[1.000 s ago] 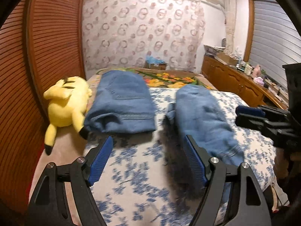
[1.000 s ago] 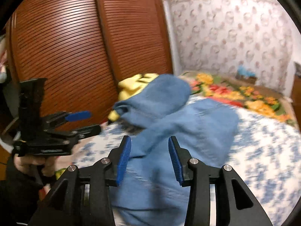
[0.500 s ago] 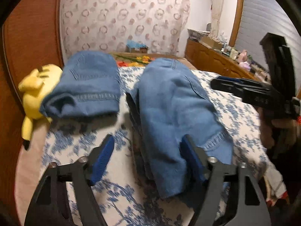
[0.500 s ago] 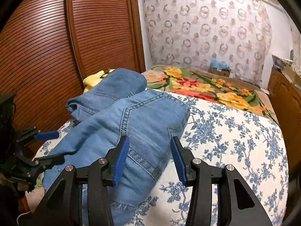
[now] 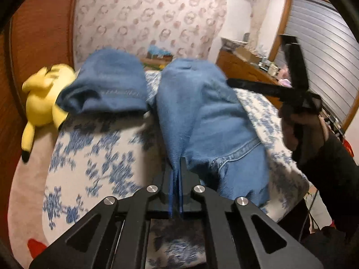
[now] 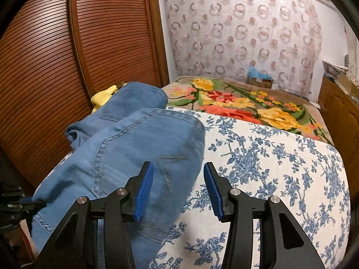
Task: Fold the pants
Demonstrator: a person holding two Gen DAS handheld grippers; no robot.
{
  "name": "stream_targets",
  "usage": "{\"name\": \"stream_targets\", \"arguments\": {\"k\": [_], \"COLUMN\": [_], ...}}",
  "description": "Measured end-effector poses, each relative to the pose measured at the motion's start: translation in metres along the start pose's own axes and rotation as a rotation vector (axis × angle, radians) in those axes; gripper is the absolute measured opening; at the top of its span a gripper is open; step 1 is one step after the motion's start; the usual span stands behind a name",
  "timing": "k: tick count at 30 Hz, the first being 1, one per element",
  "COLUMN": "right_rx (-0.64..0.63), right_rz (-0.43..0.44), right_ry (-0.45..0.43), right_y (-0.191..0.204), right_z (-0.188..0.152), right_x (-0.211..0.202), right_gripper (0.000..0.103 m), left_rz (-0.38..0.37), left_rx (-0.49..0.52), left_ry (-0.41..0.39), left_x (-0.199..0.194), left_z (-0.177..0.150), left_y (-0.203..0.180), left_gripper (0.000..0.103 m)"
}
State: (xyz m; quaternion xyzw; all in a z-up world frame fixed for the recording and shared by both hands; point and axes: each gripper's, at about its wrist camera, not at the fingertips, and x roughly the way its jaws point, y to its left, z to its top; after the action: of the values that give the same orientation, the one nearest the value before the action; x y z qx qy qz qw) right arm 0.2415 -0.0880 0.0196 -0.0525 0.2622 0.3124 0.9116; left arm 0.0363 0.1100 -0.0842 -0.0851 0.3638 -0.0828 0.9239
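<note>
Floral bedspread [image 6: 280, 168] lies bare beside jeans [image 5: 202, 112]; left fingers [image 5: 174, 179] pinch denim, right fingers [image 6: 143, 188] spread.

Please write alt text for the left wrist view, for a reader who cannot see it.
The left claw is shut on an edge of blue jeans lying on a floral bedspread. A yellow plush toy lies at the left; the right claw hovers at right.
</note>
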Motion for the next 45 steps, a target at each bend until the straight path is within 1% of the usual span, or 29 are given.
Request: {"name": "stream_targets", "arguments": {"k": [1,5,10,12,13,16,17,19,20,22,24,26,28,29,30,31,32,34,35,40,45], "right_rx": [0.006,0.004,-0.028,-0.01,0.013,0.059,0.058,0.042,0.042,0.033,0.026,0.045,0.061,0.066,0.071,0.077,0.08,0.089,0.091,0.077,0.118], "right_rz": [0.004,0.05,0.027,0.015,0.018,0.051,0.047,0.042,0.052,0.045,0.034,0.044,0.049,0.051,0.052,0.053,0.053,0.069,0.079,0.132,0.194], "right_ry": [0.002,-0.008,0.027,0.04,0.04,0.028,0.028,0.06,0.093,0.154,0.134,0.134,0.137,0.14,0.14,0.139,0.14,0.142,0.146,0.171,0.201], "right_y": [-0.001,0.006,0.014,0.006,0.0,-0.018,-0.021,-0.025,-0.026,-0.027,-0.028,-0.031,-0.034,-0.035,-0.034,-0.035,-0.034,-0.033,-0.032,-0.031,-0.042], "right_z": [0.0,-0.005,-0.008,-0.006,-0.003,0.009,0.013,0.018,0.017,0.012,0.01,0.009,0.008,0.007,0.008,0.008,0.008,0.007,0.007,0.004,0.0], "right_x": [0.001,-0.004,0.006,0.016,0.021,0.032,0.038,0.054,0.066,0.086,0.087,0.086,0.085,0.085,0.083,0.082,0.078,0.073,0.071,0.062,0.069], "right_gripper": [0.048,0.048,0.048,0.049,0.052,0.053,0.053,0.053,0.053,0.058,0.06,0.061,0.063,0.063,0.065,0.065,0.066,0.067,0.068,0.073,0.076], "left_rz": [0.018,0.015,0.024,0.027,0.029,0.032,0.032,0.033,0.036,0.037,0.046,0.047,0.072,0.088,0.094,0.098,0.097,0.094,0.09,0.088,0.091], "left_rx": [-0.003,0.005,0.02,0.027,0.029,0.033,0.033,0.033,0.035,0.037,0.034,0.019,0.018,0.021,0.024,0.024,0.021,0.018,0.019,0.052,0.072], "left_ry": [0.016,0.029,0.051,0.06,0.063,0.067,0.067,0.069,0.07,0.067,0.065,0.059,0.045,0.032,0.024,0.013,-0.005,-0.023,-0.029,-0.032,0.002], "left_x": [0.004,0.01,0.017,0.02,0.021,0.023,0.023,0.024,0.025,0.024,0.023,0.021,0.018,0.016,0.015,0.014,0.013,0.014,0.016,0.031,0.052], "left_z": [-0.002,-0.004,-0.011,-0.013,-0.014,-0.014,-0.013,-0.012,-0.01,-0.008,-0.005,0.0,0.005,0.009,0.012,0.015,0.02,0.029,0.034,0.052,0.065], "left_y": [0.003,0.004,0.004,0.005,0.004,0.004,0.004,0.004,0.003,0.0,0.0,0.002,0.002,0.002,0.003,0.003,0.003,0.004,0.004,-0.001,0.001], "left_gripper": [0.004,0.004,0.004,0.004,0.004,0.004,0.004,0.004,0.004,0.004,0.005,0.008,0.019,0.023,0.034,0.049,0.055,0.074,0.077,0.077,0.077]}}
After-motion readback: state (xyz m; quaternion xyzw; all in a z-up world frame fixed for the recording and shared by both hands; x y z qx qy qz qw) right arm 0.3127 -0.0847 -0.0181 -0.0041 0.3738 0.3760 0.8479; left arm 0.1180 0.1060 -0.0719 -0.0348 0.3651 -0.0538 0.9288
